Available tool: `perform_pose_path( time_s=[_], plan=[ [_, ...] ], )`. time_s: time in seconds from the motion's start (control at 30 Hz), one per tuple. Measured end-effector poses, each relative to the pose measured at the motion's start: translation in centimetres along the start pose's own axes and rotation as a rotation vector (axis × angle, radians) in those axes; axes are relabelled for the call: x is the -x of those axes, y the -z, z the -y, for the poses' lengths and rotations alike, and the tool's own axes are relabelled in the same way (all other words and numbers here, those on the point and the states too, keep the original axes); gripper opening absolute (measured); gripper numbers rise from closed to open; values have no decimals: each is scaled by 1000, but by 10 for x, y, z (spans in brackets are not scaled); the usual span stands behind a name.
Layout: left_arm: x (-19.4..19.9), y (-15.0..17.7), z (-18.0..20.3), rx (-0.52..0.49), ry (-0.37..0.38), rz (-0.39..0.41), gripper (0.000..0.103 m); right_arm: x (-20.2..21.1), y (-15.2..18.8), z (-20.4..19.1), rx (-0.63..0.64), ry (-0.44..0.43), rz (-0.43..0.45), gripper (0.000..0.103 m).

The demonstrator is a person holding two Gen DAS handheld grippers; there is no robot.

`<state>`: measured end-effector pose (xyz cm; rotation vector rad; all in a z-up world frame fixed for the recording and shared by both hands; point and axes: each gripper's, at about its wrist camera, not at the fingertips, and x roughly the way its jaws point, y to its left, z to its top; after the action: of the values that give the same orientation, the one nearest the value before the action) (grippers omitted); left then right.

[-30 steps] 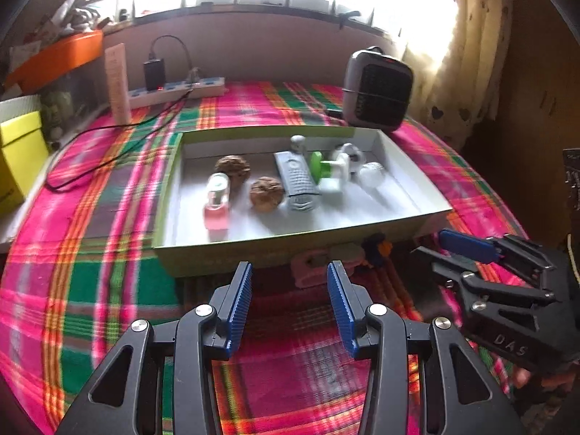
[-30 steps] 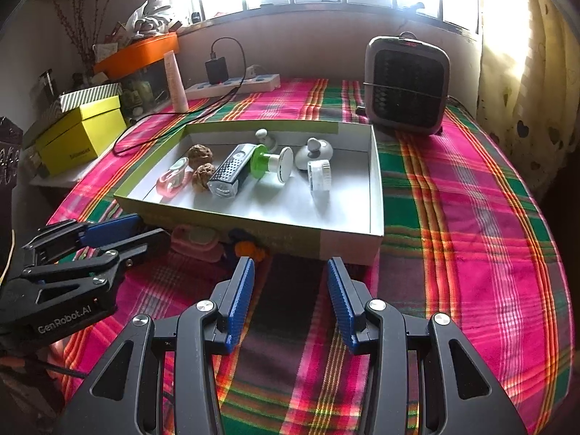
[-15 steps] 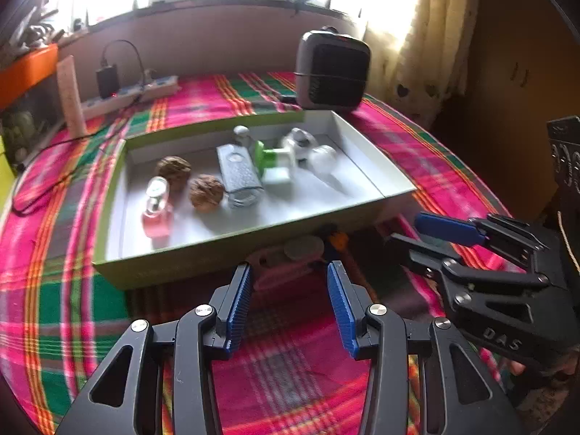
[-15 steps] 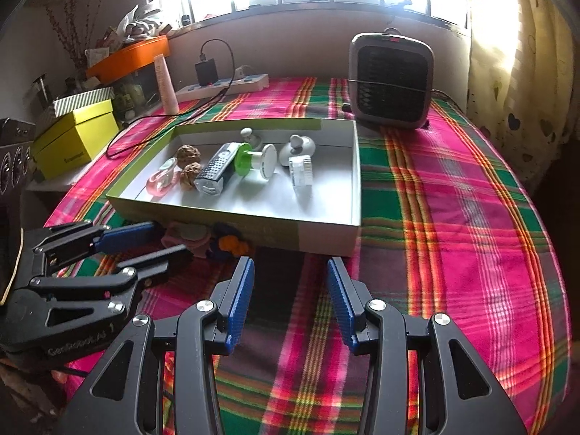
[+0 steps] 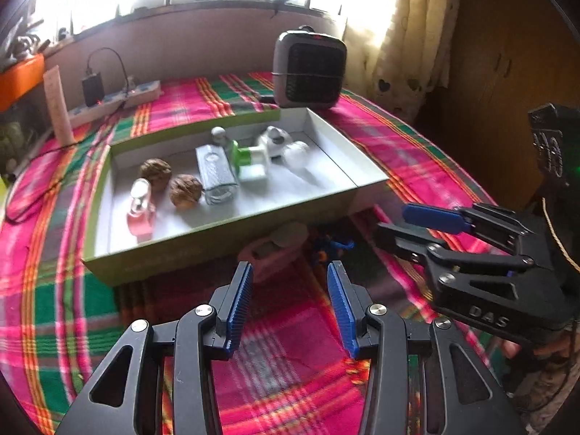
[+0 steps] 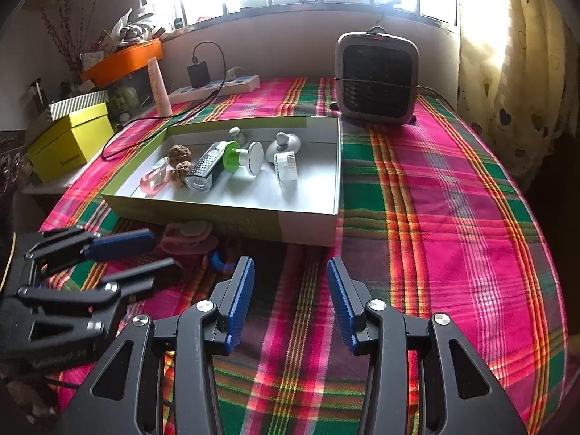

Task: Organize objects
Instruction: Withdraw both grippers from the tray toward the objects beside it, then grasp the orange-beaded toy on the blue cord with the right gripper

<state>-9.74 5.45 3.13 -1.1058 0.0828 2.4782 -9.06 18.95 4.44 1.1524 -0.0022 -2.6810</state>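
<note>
A shallow green-and-white box (image 5: 232, 232) (image 6: 308, 223) sits on the plaid cloth. It holds two walnuts (image 5: 185, 190), a pink bottle (image 5: 139, 208), a silver grater (image 5: 215, 174), a green-and-white piece (image 5: 250, 159) and white round items. In front of the box lie a pink object (image 5: 275, 246) (image 6: 188, 235) and a small blue-orange object (image 5: 331, 244) (image 6: 219, 259). My left gripper (image 5: 288, 282) (image 6: 145, 253) is open and empty, just short of the pink object. My right gripper (image 6: 290, 277) (image 5: 395, 224) is open and empty, beside the left one.
A grey fan heater (image 6: 377, 79) stands behind the box. A white power strip (image 6: 217, 87) with a charger and cable lies at the back left. A yellow box (image 6: 69, 137) and an orange tray (image 6: 123, 59) stand at the left edge. A curtain (image 6: 514, 72) hangs at the right.
Both grippers have shifted to the right along the front of the box and a little closer to the pink object. Both stay open and empty.
</note>
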Motion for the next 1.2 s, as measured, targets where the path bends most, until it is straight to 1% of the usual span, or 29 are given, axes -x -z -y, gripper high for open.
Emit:
perform_pose_path(
  time_s=[0.07, 0.2, 0.3, 0.43, 0.6, 0.67, 0.83, 1.0, 1.03, 1.07, 1.1, 1.17, 1.2],
  plan=[
    [1, -2, -3, -2, -21, 10, 41, -2, 0, -2, 4, -10, -6, 43],
    [6, 0, -10, 27, -12, 15, 41, -9, -2, -9, 23, -55, -29, 43],
    [8, 3, -16, 33, -38, 13, 41, -15, -2, -16, 42, -82, -50, 43],
    [9, 3, -23, 53, -41, 16, 41, -22, -5, -23, 52, -112, -65, 43],
    [6, 2, -26, 55, -26, 8, 41, -31, -8, -32, 87, -127, -93, 43],
    [4, 2, -28, 64, -16, 1, 41, -33, -10, -35, 104, -118, -96, 43],
    [3, 3, -32, 79, -20, -4, 41, -37, -13, -39, 127, -109, -98, 43],
    [2, 2, -34, 83, -19, -4, 41, -36, -12, -38, 127, -117, -97, 43],
    [2, 2, -34, 84, -19, -7, 41, -36, -12, -38, 128, -117, -96, 41],
    [1, 2, -34, 82, -18, -8, 41, -36, -12, -38, 130, -120, -95, 35],
    [1, 2, -33, 80, -16, -7, 41, -35, -12, -39, 133, -124, -95, 33],
    [2, 1, -33, 76, -11, -5, 41, -35, -11, -40, 137, -120, -95, 22],
    [2, 1, -33, 72, -8, -4, 41, -34, -10, -40, 138, -117, -95, 19]
  ],
)
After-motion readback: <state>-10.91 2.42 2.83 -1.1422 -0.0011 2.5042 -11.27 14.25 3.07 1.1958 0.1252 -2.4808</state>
